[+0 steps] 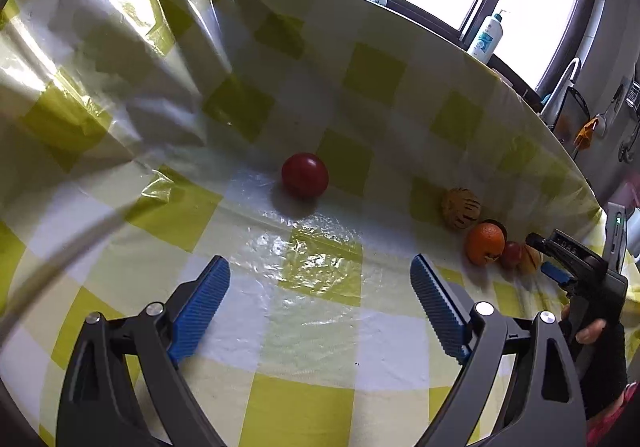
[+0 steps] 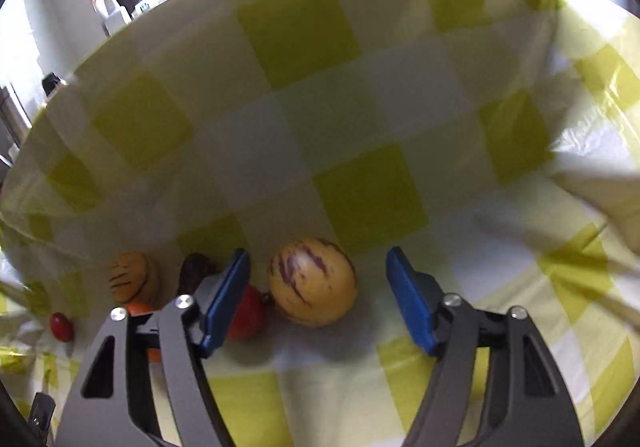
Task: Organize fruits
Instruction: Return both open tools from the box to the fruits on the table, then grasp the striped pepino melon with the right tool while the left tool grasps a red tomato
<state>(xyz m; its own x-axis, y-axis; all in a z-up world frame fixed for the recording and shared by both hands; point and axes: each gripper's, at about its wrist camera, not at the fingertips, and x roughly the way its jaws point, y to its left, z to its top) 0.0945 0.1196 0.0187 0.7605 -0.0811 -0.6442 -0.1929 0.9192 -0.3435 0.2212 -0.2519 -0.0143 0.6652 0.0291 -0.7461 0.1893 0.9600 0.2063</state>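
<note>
My left hand-held gripper (image 1: 320, 287) gapes empty facing the red fruit (image 1: 305, 175); my right hand-held gripper (image 2: 318, 279) spreads wide around, not touching, the striped yellow fruit (image 2: 313, 282). Bottle labels (image 1: 485, 41) unreadable.

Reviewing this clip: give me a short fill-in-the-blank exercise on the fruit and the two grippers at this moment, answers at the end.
1. The jaws of the left gripper stand ____, with nothing between them.
2. Ahead of the left gripper, apart from the other fruit, lies a round ____ fruit.
3. The right gripper has its open jaws around a pale yellow fruit with ____ stripes.
4. The tablecloth is checked in white and ____.

Missing words: open; red; purple; yellow
</note>
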